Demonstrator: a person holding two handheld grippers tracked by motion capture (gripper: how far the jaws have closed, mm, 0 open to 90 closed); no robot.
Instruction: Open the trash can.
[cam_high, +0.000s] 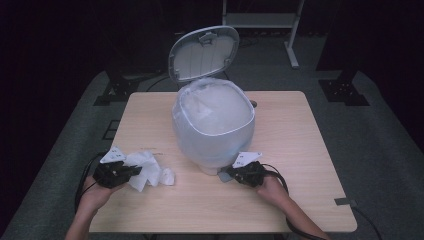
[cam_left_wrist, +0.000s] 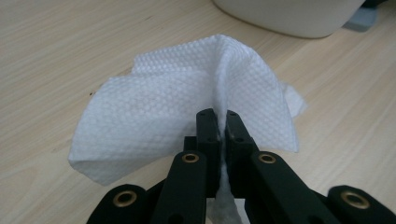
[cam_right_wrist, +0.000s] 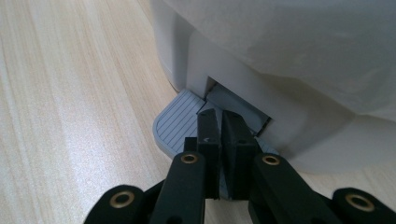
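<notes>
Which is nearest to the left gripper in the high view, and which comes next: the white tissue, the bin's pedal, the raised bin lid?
From the left gripper:
1. White tissue: pinched in its fingers, front left of the table.
2. Bin's pedal: to the right, at the bin's foot, under the right gripper.
3. Raised bin lid: far side, standing open.
</notes>
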